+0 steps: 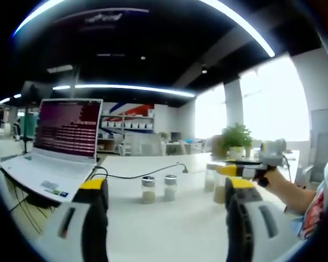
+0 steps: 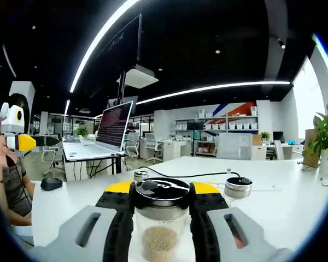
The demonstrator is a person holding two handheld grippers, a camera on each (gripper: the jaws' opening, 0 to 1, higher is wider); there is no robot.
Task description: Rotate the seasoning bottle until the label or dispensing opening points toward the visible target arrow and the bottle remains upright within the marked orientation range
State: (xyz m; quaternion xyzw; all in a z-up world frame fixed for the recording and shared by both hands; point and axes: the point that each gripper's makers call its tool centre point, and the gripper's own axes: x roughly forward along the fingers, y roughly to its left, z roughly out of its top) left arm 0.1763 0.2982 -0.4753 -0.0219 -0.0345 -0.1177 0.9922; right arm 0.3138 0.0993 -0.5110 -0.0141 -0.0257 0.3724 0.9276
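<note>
Right gripper view: right gripper (image 2: pixel 159 218) clamps an upright, unlabelled seasoning bottle (image 2: pixel 159 224), black cap up; left gripper (image 1: pixel 161 204) gapes wide.

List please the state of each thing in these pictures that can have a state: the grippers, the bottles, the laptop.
Right hand-held gripper: shut on the seasoning bottle.
Seasoning bottle: upright, lid on, partly filled with grains.
Left hand-held gripper: open, holding nothing.
Two small bottles: upright on the white table, lids on.
Laptop: open, screen lit.
Black cable: lying loose on the table.
</note>
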